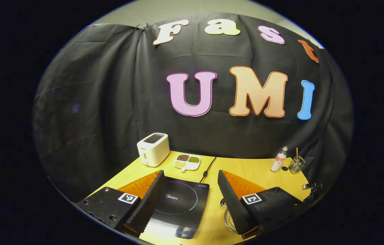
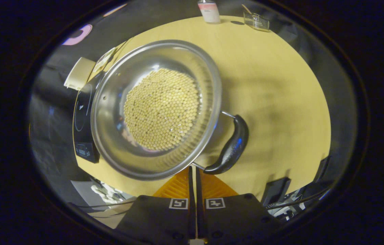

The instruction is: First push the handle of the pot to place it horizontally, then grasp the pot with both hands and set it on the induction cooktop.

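Cooktop (image 1: pixel 178 204): black glass, white ring and a white brand mark at its centre, more small print at the far right corner; lettering not transcribed. Square black-and-white markers sit on both grippers.

Left gripper (image 1: pixel 190 177): fingers spread wide, empty, above the cooktop.

Right gripper (image 2: pixel 192 172): fingers nearly together, holding nothing, tips at the pot's near rim.

Pot (image 2: pixel 156 109): steel, full of pale beans, on the table (image 2: pixel 273 85) just right of the cooktop; handle (image 2: pixel 229 146) beside its rim.

Table: yellow wood. Far edge: toaster (image 1: pixel 153 148), snack tray (image 1: pixel 187 161), bottle (image 1: pixel 278 159).
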`<state>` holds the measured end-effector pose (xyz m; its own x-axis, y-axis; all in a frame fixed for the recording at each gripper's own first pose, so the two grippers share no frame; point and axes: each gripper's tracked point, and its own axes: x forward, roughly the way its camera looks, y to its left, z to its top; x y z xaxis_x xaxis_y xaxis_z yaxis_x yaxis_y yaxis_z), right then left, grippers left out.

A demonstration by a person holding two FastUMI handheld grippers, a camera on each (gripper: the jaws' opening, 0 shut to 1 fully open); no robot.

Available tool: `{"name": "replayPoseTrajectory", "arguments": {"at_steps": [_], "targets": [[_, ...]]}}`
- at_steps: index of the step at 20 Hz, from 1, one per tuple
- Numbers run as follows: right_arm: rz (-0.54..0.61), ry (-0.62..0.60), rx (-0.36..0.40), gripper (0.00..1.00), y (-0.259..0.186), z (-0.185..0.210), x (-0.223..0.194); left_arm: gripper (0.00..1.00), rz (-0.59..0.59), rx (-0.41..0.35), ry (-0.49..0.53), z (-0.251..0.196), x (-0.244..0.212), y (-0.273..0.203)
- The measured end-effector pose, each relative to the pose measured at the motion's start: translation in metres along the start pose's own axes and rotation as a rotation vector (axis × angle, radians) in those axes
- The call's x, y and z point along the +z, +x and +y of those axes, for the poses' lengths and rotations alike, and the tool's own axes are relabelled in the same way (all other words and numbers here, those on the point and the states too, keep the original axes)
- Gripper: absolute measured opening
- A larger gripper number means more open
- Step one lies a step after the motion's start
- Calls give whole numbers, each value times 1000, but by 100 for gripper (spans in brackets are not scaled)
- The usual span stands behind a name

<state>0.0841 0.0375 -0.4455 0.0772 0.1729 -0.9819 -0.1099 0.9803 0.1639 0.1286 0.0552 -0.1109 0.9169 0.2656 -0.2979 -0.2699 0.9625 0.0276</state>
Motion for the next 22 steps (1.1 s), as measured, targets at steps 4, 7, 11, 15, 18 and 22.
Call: {"name": "replayPoseTrajectory", "arguments": {"at_steps": [4,7,11,15,18,22], "targets": [[-13,14,-22,0,1,-18,25,95,52,7,-1,-1,-17,8],[-28,14,-32,3,0,-26,39,95,99,17,2,-2,-33,13],[-55,33,-31,3,-3,-33,62,96,144,21,2,-6,-46,17],[-69,32,-27,3,-2,-36,79,96,183,25,6,-11,-59,21],[-76,21,-29,3,1,-40,89,96,210,25,8,-16,-70,22],[-86,9,-36,3,-1,-38,96,100,241,27,9,-17,-80,25]]}}
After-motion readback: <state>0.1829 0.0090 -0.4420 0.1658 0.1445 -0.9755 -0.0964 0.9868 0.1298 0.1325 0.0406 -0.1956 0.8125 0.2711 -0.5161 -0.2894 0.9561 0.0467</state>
